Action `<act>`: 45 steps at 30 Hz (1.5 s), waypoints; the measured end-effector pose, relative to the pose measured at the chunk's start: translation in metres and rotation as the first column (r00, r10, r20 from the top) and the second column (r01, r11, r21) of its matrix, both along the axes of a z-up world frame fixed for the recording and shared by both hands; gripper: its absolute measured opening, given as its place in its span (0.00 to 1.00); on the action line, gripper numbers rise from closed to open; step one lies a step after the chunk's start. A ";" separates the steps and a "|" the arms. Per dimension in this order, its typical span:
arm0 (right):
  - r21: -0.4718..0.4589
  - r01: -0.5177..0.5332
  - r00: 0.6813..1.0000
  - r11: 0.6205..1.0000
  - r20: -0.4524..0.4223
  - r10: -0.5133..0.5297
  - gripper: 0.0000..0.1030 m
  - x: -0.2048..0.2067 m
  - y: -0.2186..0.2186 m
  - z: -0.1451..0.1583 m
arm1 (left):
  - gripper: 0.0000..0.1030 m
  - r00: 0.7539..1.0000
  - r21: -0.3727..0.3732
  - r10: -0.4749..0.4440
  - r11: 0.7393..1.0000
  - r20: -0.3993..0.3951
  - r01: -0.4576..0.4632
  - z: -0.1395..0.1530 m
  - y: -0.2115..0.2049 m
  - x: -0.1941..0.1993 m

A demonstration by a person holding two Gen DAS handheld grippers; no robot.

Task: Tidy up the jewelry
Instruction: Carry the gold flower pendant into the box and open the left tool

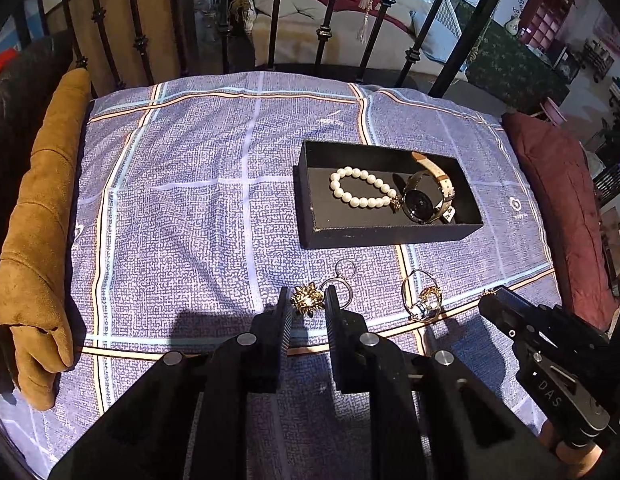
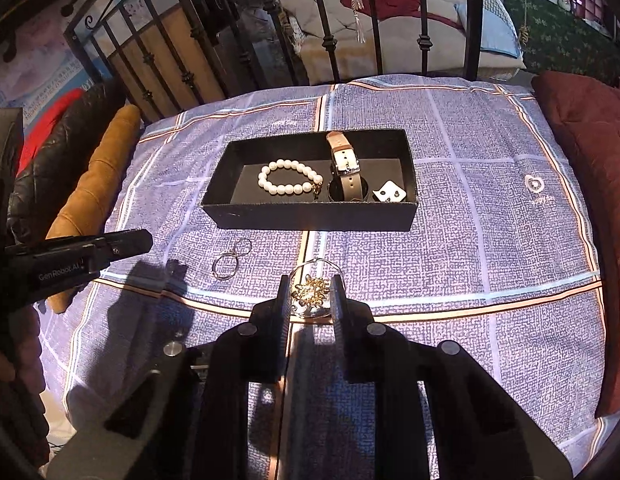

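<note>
A black tray (image 1: 390,232) (image 2: 310,216) sits on the blue checked cloth and holds a pearl bracelet (image 1: 360,186) (image 2: 287,178), a watch (image 1: 424,200) (image 2: 344,168) and a white earring card (image 2: 388,192). My left gripper (image 1: 307,300) is open, its fingertips on either side of a gold flower brooch (image 1: 307,299) on the cloth. My right gripper (image 2: 310,294) is open, its fingers on either side of a second gold flower brooch (image 2: 312,292) lying on a thin silver bangle (image 2: 316,266) (image 1: 420,294). Silver rings (image 1: 342,276) (image 2: 231,260) lie between the two grippers.
A tan cushion (image 1: 41,240) lies along the left edge and a maroon cushion (image 1: 562,216) along the right. A black iron railing (image 1: 330,20) stands behind the cloth.
</note>
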State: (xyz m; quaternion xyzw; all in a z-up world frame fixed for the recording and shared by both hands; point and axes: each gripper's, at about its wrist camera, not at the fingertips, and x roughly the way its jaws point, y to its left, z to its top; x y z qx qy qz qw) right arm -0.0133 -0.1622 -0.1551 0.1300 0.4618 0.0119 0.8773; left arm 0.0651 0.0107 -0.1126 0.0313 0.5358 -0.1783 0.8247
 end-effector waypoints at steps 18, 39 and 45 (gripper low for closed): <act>-0.059 0.004 0.997 0.998 0.078 0.001 0.20 0.028 -0.014 0.023 | 0.16 0.999 0.031 -0.027 0.999 0.031 0.026 0.002 -0.034 0.012; -0.126 0.062 0.991 0.990 0.123 -0.046 0.20 0.089 -0.041 0.031 | 0.16 0.994 0.027 -0.046 0.999 0.104 0.044 0.011 -0.065 0.058; -0.130 0.065 0.992 0.989 0.120 -0.050 0.20 0.093 -0.046 0.030 | 0.16 0.994 0.024 -0.054 0.998 0.097 0.052 0.008 -0.069 0.064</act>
